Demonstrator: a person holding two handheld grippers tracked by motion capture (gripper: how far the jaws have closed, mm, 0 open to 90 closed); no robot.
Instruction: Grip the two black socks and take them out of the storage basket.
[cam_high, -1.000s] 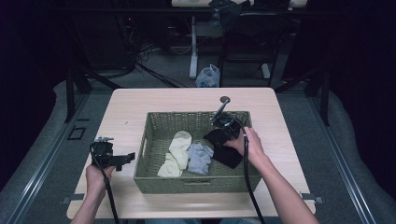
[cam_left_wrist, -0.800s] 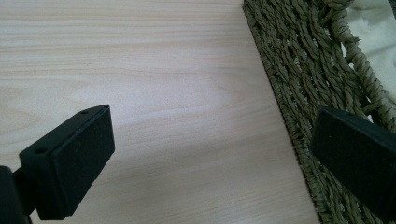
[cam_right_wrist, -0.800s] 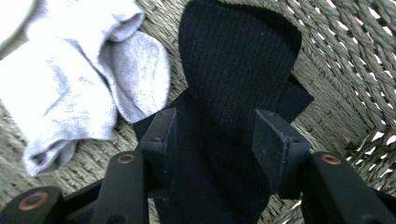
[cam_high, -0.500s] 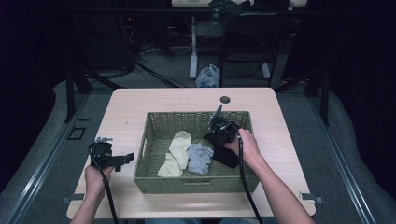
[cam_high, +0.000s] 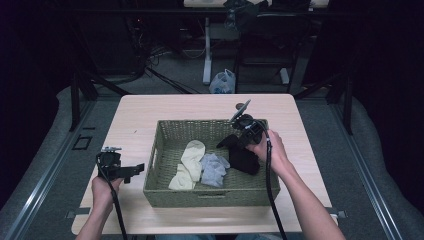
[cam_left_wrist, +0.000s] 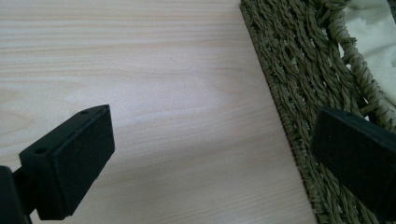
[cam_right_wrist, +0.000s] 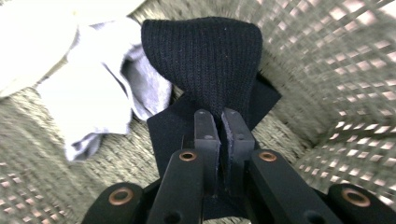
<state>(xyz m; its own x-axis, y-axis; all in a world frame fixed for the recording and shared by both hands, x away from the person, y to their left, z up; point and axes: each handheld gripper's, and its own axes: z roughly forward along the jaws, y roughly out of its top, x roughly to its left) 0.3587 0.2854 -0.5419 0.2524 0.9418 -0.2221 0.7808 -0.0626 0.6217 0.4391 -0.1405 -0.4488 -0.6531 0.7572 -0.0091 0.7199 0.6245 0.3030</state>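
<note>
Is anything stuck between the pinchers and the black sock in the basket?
No. The right gripper is already shut on the black sock, so nothing sits between them. The grey sock lies beside it in the wicker basket, not on top. The left gripper is open over the table, outside the basket.

white plastic bag (cam_high: 223, 81) on floor beyond table | white stand leg (cam_high: 206, 55) behind it
</note>
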